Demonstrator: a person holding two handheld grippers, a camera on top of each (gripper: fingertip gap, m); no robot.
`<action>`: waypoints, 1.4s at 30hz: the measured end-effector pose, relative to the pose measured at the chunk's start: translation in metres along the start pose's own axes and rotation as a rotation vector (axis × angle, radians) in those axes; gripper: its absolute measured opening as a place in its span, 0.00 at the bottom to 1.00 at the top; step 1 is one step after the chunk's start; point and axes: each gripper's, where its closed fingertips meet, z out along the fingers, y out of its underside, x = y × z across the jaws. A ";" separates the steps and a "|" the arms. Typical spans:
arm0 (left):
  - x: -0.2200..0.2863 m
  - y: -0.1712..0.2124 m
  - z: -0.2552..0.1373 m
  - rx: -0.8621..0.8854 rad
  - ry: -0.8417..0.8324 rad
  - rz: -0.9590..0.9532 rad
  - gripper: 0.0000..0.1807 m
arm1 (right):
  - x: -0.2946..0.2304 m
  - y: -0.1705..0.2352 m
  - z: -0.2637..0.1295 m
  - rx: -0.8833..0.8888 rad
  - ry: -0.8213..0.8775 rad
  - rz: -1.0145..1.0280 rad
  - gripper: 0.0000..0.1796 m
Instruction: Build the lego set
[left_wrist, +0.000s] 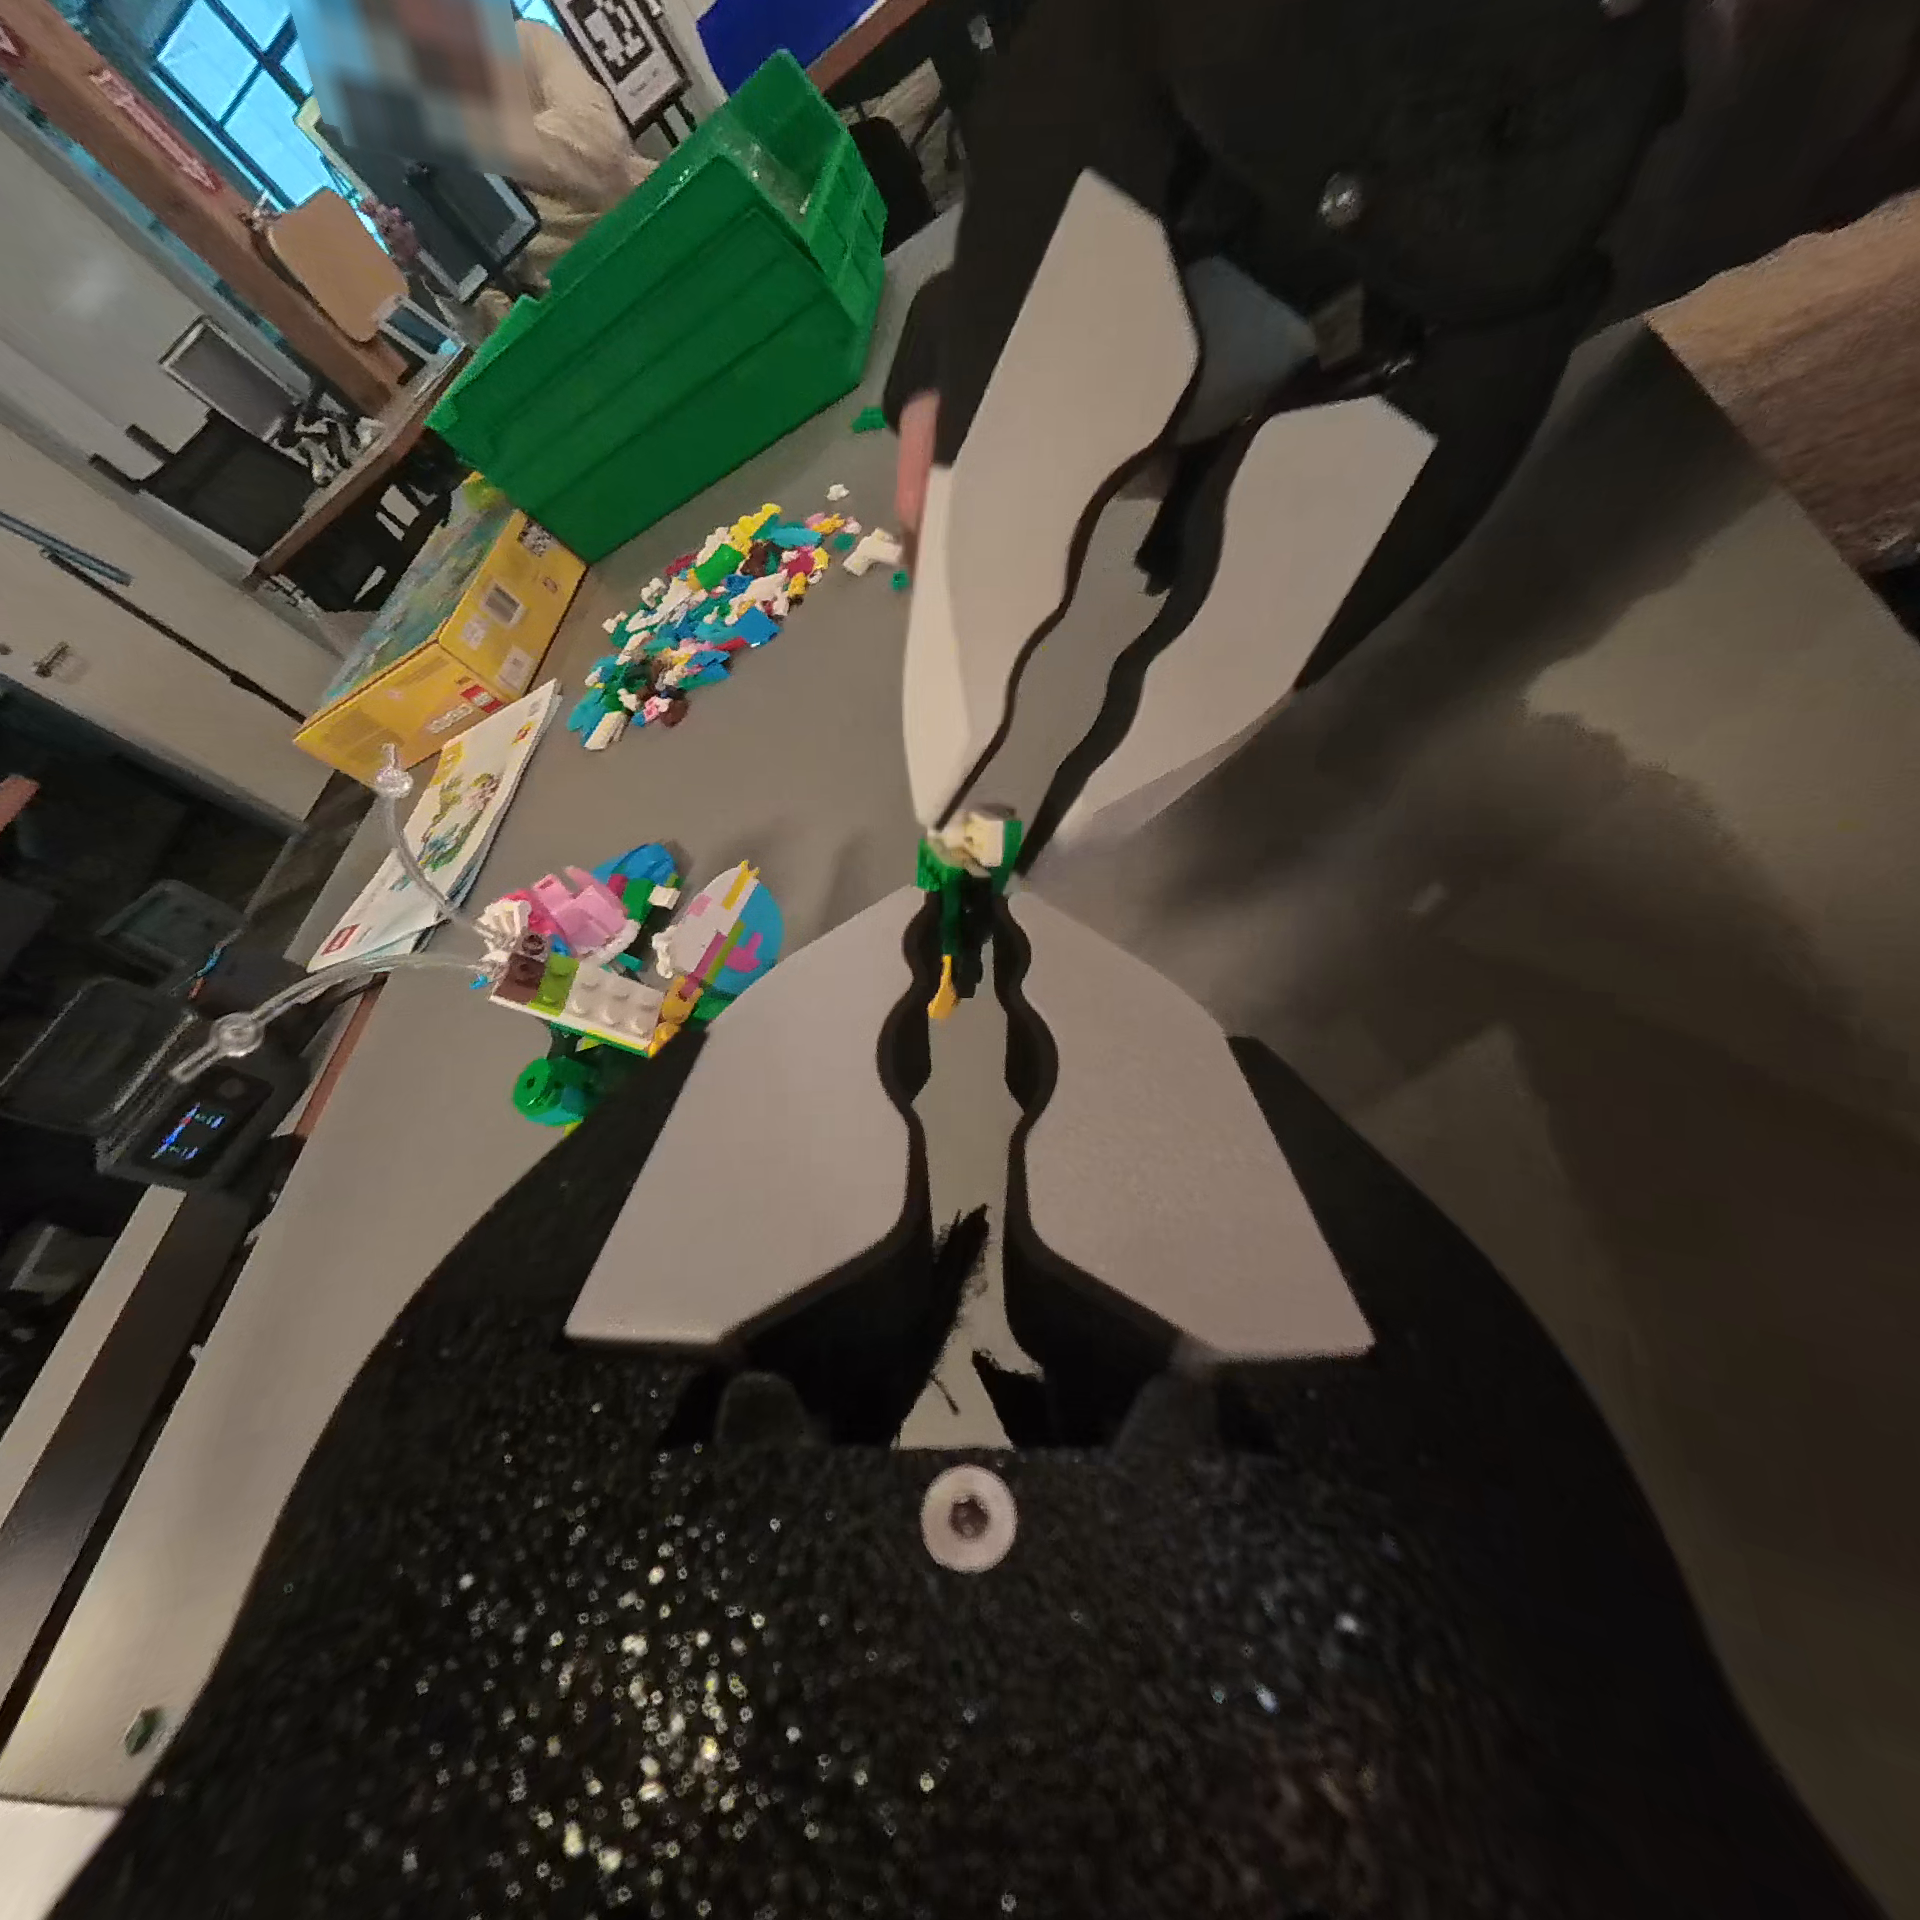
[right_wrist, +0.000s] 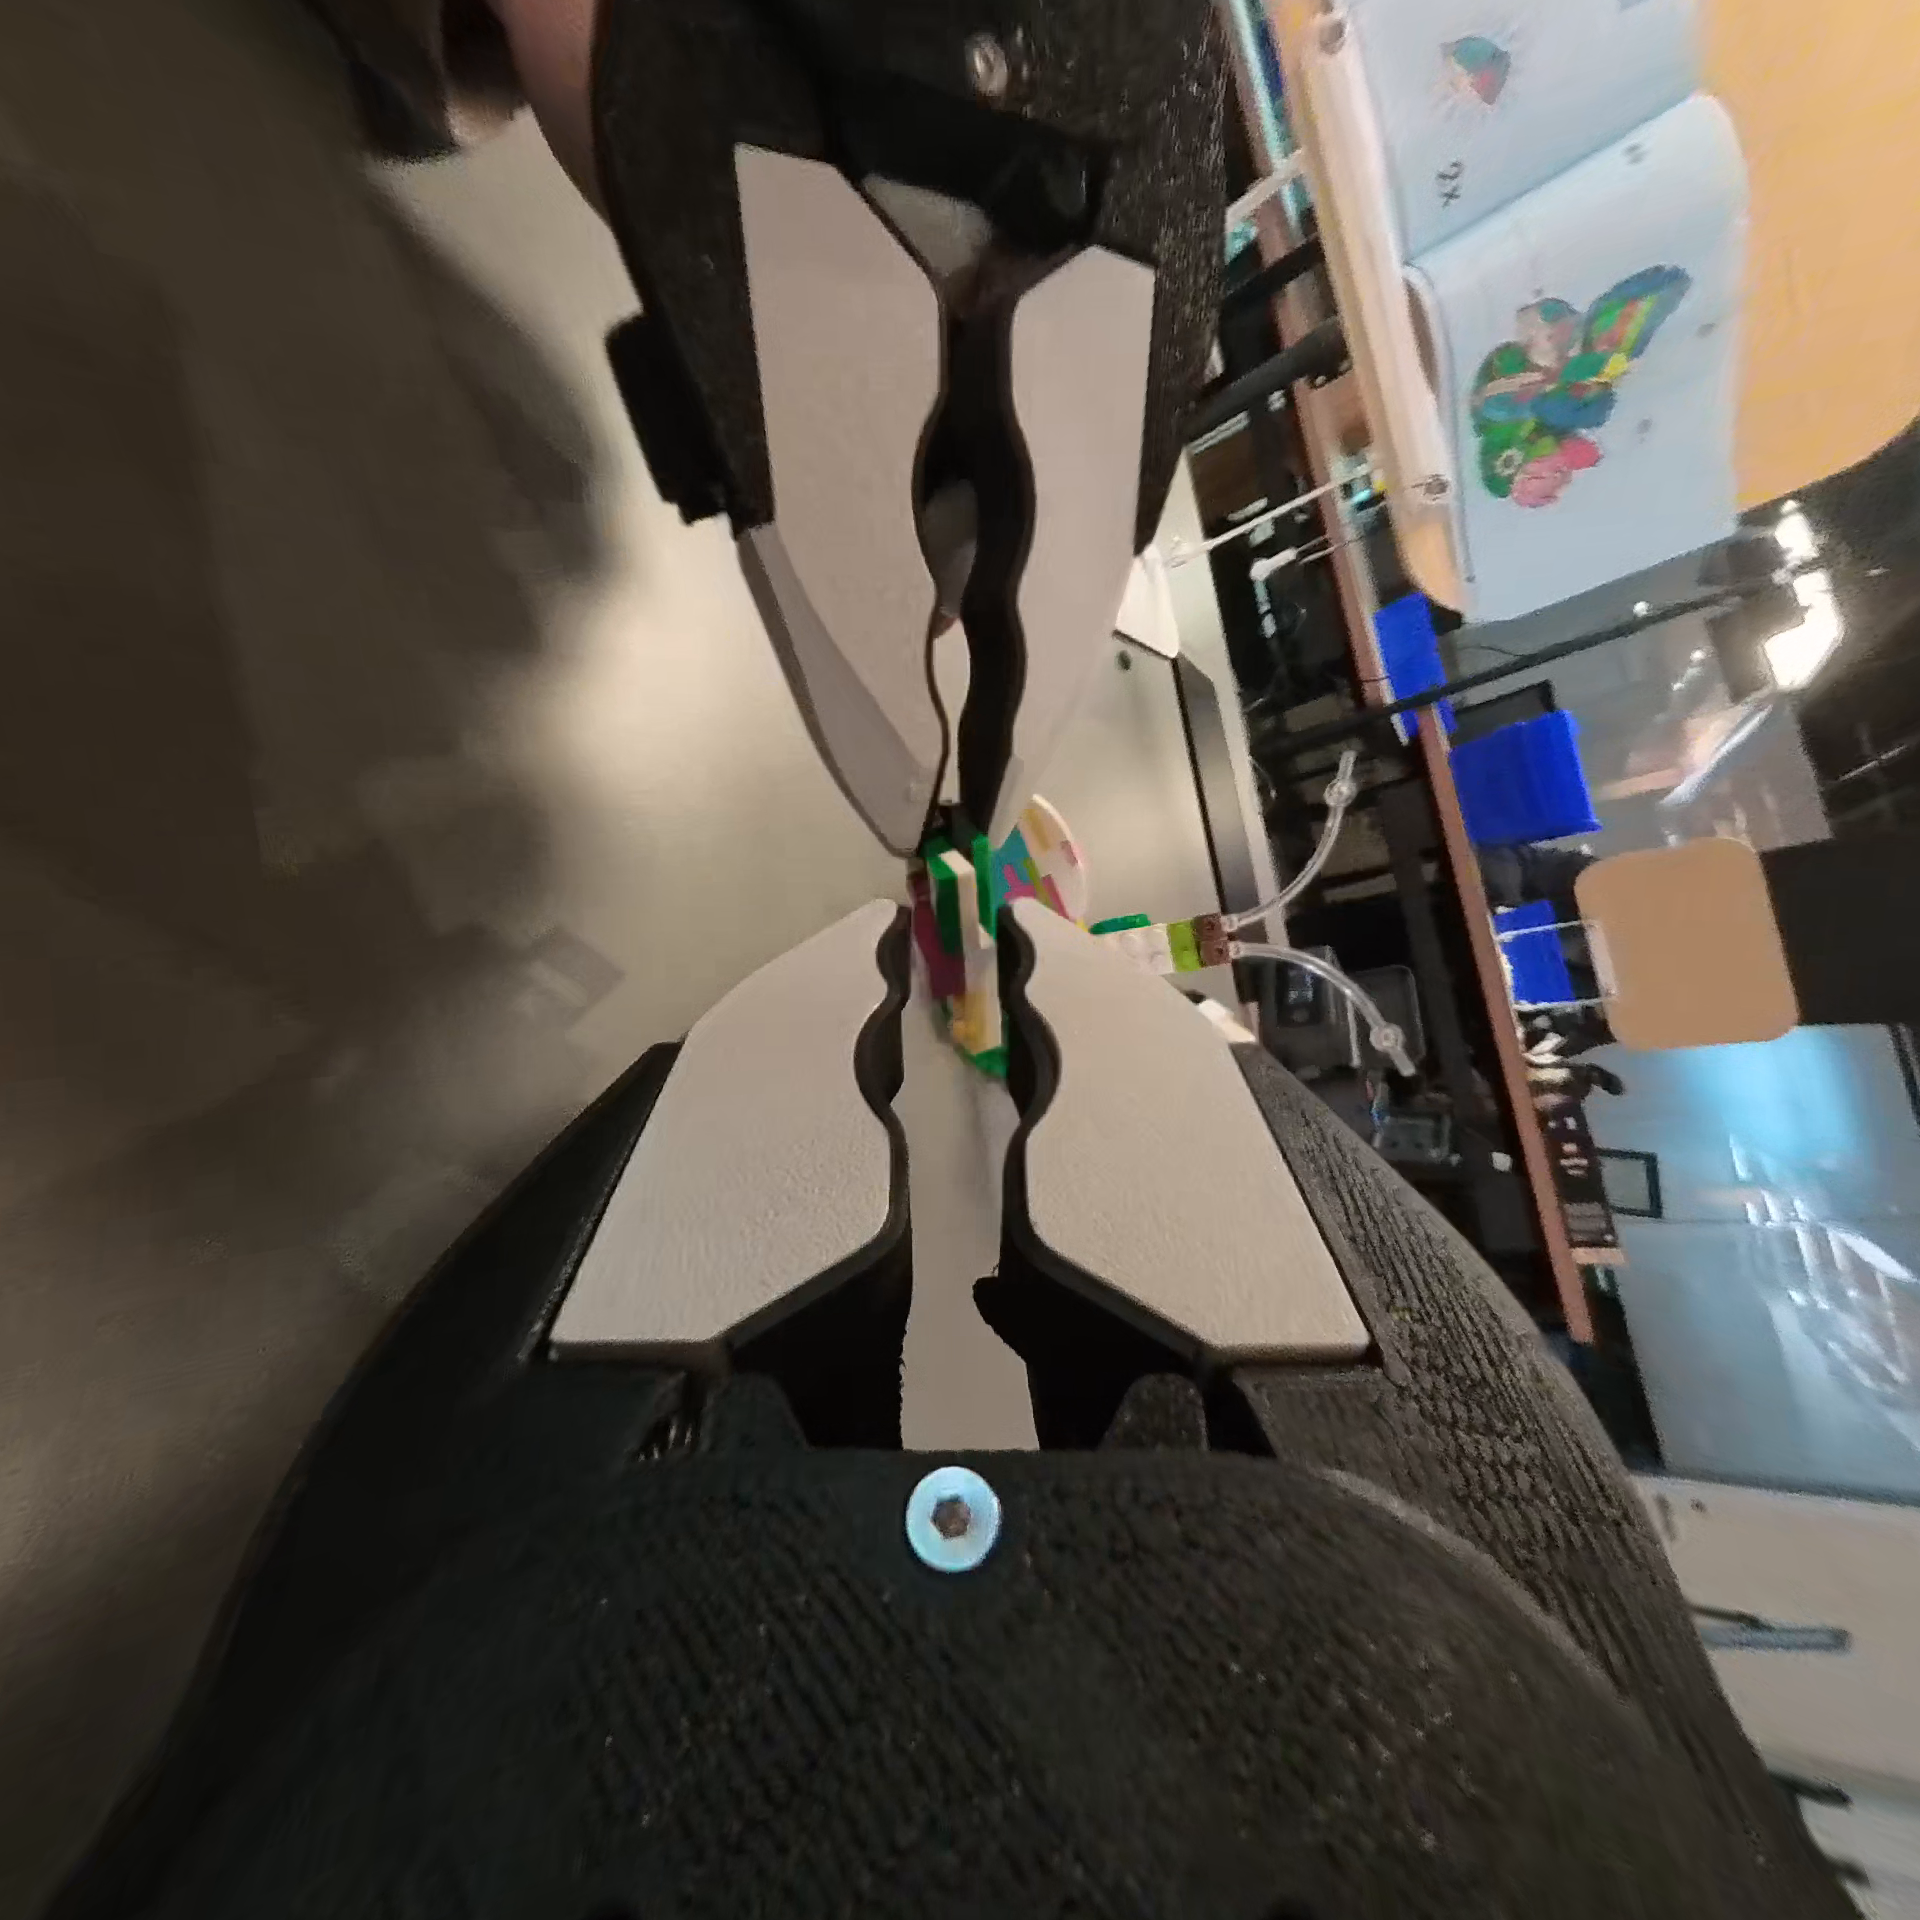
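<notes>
Two grippers meet tip to tip above a grey table (left_wrist: 790, 769), each clamped on the same small brick assembly (left_wrist: 961, 883); the left gripper (left_wrist: 961, 920) holds its lower end between closed fingers, where green pieces and one yellow piece show; the right gripper (left_wrist: 982, 821), entering from above in the left wrist view, pinches the upper end, where a white piece sits on green. From the right wrist view the right gripper (right_wrist: 956, 914) grips the assembly (right_wrist: 961, 935), seen as stacked green, white, magenta and yellow plates, while the left gripper (right_wrist: 961, 821) comes down from the top of the frame and closes on its far end; both pairs of fingers are drawn together on the bricks, with only the bricks between them.

One partly built model (left_wrist: 623, 956) stands on the table to the left, with pink, blue, white and green parts and two clear curved tubes (left_wrist: 416, 862) arching from it; one loose pile of mixed bricks (left_wrist: 717, 613) lies farther back; one open instruction booklet (left_wrist: 457, 821) lies at the table's edge, just beside one yellow box (left_wrist: 457, 644); one green bin (left_wrist: 686, 343) stands behind the pile. A person in dark clothing (left_wrist: 1403, 156) is behind the right gripper; several blue bins (right_wrist: 1517, 769) sit on a shelf in the right wrist view, their count unclear.
</notes>
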 end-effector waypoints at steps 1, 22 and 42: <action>0.000 0.001 -0.001 0.000 0.005 0.005 0.05 | -0.001 -0.002 -0.001 0.009 0.002 -0.013 0.08; -0.003 0.008 0.008 0.052 0.160 -0.584 0.17 | -0.009 0.006 0.007 -0.064 0.055 -0.879 0.03; 0.017 0.024 0.014 -0.050 0.241 -0.457 0.19 | -0.025 0.006 0.005 0.141 0.020 -1.101 0.03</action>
